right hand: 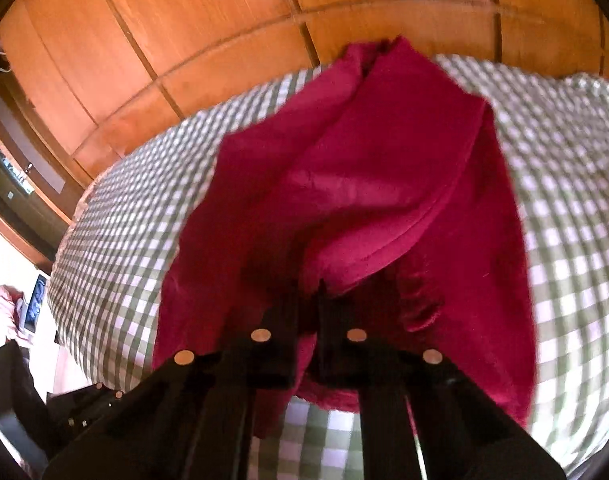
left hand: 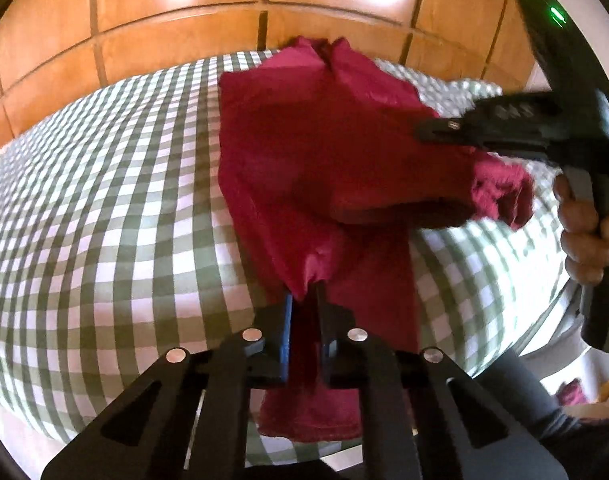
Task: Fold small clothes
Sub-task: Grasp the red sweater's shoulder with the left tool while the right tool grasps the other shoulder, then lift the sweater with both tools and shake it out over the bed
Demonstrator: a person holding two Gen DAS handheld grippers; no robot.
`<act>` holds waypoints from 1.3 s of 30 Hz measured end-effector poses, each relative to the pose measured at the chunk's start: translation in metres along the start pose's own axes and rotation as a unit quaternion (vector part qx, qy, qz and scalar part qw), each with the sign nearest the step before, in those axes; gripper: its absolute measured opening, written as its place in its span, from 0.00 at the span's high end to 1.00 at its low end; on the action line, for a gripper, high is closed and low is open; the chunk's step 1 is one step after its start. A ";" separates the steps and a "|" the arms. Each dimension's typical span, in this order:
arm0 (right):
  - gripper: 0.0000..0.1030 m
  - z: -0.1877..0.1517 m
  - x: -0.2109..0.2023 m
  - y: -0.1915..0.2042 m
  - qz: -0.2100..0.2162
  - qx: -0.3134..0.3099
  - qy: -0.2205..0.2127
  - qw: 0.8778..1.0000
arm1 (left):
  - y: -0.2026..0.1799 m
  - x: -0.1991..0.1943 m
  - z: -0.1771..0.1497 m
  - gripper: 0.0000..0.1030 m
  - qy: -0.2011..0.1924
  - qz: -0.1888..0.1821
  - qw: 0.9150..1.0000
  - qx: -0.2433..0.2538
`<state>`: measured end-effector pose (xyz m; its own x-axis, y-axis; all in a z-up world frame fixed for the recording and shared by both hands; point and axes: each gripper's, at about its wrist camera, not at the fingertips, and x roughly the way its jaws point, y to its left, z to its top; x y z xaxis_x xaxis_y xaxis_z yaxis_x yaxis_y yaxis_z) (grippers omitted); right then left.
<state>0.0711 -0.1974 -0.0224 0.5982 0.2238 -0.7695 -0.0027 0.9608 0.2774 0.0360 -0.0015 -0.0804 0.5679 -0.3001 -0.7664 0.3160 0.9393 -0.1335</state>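
A dark red garment (left hand: 324,148) lies on the green-and-white checked bed cover (left hand: 104,220), partly lifted. My left gripper (left hand: 304,300) is shut on a pinched fold of the garment's near edge, and red cloth runs down between its fingers. In the right wrist view the same garment (right hand: 376,168) spreads ahead with a hemmed flap folded over. My right gripper (right hand: 308,292) is shut on a bunch of its near edge. From the left wrist view the right gripper (left hand: 424,132) reaches in from the right over the cloth, held by a hand (left hand: 584,240).
Wooden wardrobe doors (left hand: 184,20) stand right behind the bed. The checked cover (right hand: 576,200) extends on both sides of the garment. A dark sleeve (left hand: 544,408) shows at the lower right. Furniture and a doorway (right hand: 20,184) sit beyond the bed's left edge.
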 end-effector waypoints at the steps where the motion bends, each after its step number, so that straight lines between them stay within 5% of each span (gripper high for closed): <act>1: 0.94 0.003 -0.011 -0.003 -0.002 -0.004 -0.013 1.000 | 0.002 -0.003 0.003 0.92 -0.005 -0.005 1.000 -0.003; 4: 0.94 0.017 -0.049 -0.022 -0.038 -0.013 -0.068 0.997 | 0.014 -0.020 0.017 0.92 -0.029 -0.022 0.999 -0.026; 10: 0.94 0.057 -0.084 -0.113 -0.198 0.014 -0.126 0.972 | 0.071 -0.045 0.065 0.93 -0.083 -0.020 0.991 -0.105; 16: 0.94 0.095 -0.076 -0.225 -0.330 0.091 -0.110 0.933 | 0.149 -0.050 0.128 0.94 -0.128 0.057 0.971 -0.192; 20: 0.94 0.113 -0.067 -0.267 -0.372 0.119 -0.091 0.916 | 0.199 -0.042 0.163 0.94 -0.126 0.119 0.957 -0.232; 22: 0.92 0.118 -0.062 -0.279 -0.368 0.129 -0.080 0.917 | 0.215 -0.035 0.177 0.94 -0.120 0.151 0.951 -0.242; 23: 0.83 0.120 -0.060 -0.282 -0.371 0.133 -0.079 0.916 | 0.222 -0.031 0.185 0.94 -0.118 0.173 0.945 -0.250; 24: 0.56 0.119 -0.061 -0.282 -0.371 0.133 -0.084 0.915 | 0.228 -0.029 0.189 0.94 -0.117 0.179 0.943 -0.254; 26: 0.38 0.115 -0.065 -0.277 -0.363 0.133 -0.097 0.917 | 0.239 -0.024 0.195 0.86 -0.106 0.196 0.937 -0.269; 27: 0.38 0.114 -0.065 -0.277 -0.356 0.131 -0.096 0.920 | 0.242 -0.023 0.195 0.65 -0.099 0.202 0.935 -0.275; 29: 0.39 0.101 -0.068 -0.267 -0.313 0.129 -0.089 0.937 | 0.239 -0.030 0.189 0.42 -0.111 0.217 0.928 -0.281; 30: 0.39 0.093 -0.070 -0.260 -0.285 0.129 -0.086 0.946 | 0.234 -0.036 0.183 0.41 -0.125 0.215 0.929 -0.274; 34: 0.39 0.043 -0.064 -0.222 -0.114 0.147 -0.027 0.982 | 0.209 -0.038 0.154 0.42 -0.127 0.139 0.955 -0.230; 36: 0.39 0.020 -0.052 -0.205 -0.049 0.156 0.010 0.986 | 0.183 -0.030 0.132 0.50 -0.108 0.063 0.970 -0.209; 39: 0.45 -0.008 -0.027 -0.175 0.024 0.165 0.070 0.984 | 0.137 -0.007 0.101 0.56 -0.060 -0.041 0.981 -0.182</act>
<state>0.0489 -0.3702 -0.0555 0.4880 0.3109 -0.8156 0.2453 0.8479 0.4700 0.1519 0.1129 -0.0303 0.6435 -0.3739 -0.6679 0.0841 0.9018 -0.4238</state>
